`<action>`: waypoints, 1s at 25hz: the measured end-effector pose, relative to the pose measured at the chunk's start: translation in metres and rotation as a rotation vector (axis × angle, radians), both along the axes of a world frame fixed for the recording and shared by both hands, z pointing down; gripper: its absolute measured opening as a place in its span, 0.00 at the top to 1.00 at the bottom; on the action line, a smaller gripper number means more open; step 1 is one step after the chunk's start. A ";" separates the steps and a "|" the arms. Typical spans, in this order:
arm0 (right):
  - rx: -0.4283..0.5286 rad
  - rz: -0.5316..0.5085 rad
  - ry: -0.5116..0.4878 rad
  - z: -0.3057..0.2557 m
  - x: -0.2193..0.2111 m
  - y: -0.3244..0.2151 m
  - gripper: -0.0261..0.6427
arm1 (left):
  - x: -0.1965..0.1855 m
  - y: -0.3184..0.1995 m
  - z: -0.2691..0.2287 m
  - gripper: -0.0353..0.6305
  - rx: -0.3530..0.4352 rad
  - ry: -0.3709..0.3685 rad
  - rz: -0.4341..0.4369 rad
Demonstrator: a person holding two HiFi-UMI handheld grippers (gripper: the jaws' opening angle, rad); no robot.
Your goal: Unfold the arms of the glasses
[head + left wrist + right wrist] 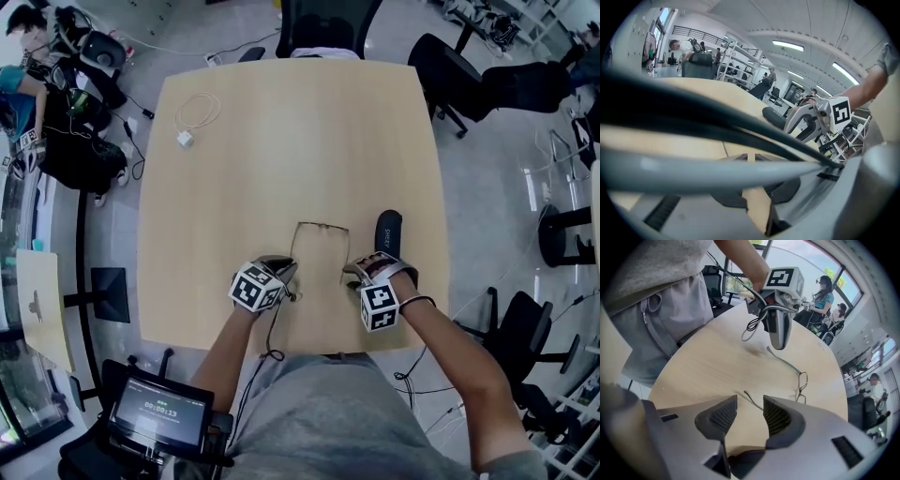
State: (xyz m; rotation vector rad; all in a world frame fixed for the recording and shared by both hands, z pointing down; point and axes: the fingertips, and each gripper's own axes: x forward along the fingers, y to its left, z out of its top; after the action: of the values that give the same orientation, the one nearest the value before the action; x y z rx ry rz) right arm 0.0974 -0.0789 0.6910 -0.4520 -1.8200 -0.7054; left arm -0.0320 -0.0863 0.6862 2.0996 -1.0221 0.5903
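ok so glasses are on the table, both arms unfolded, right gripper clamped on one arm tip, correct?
Not clamped. The right gripper view shows the right gripper with its jaws standing apart; one arm tip of the glasses lies in the gap between them, unpinched. The rest holds: glasses on the table, both arms unfolded.

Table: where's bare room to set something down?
Far half of the table is bare, right of the white charger cable to the far-right corner. Crowded near edge: glasses, dark case, left gripper, right gripper.
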 end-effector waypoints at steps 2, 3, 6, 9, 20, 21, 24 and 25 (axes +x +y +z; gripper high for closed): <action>0.004 0.028 -0.036 -0.013 -0.001 -0.002 0.72 | 0.003 0.001 -0.016 0.90 0.042 0.012 -0.005; 0.004 0.045 -0.056 -0.019 -0.001 -0.003 0.72 | 0.004 0.002 -0.025 0.90 0.064 0.016 -0.003; -0.017 0.123 -0.124 -0.043 -0.005 -0.008 0.72 | 0.005 0.004 -0.054 0.90 0.132 0.010 -0.005; -0.082 0.270 -0.224 -0.073 -0.009 -0.019 0.72 | 0.004 0.005 -0.089 0.90 0.204 -0.002 -0.029; -0.454 0.784 -1.004 -0.299 -0.005 -0.028 0.95 | 0.013 0.046 -0.279 0.91 0.654 -0.035 -0.108; -0.465 0.786 -1.053 -0.319 -0.001 -0.024 0.95 | 0.013 0.055 -0.297 0.91 0.692 -0.027 -0.117; -0.414 0.785 -1.143 -0.363 0.012 -0.014 0.95 | 0.013 0.082 -0.339 0.91 0.783 -0.022 -0.132; -0.390 0.788 -1.164 -0.373 0.017 -0.011 0.95 | 0.014 0.091 -0.349 0.91 0.804 -0.023 -0.133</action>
State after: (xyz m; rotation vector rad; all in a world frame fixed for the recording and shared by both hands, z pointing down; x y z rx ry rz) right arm 0.1139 -0.0898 0.3184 0.5893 -2.9477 0.0249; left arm -0.0184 0.0045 0.3375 2.6630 -1.5809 0.1267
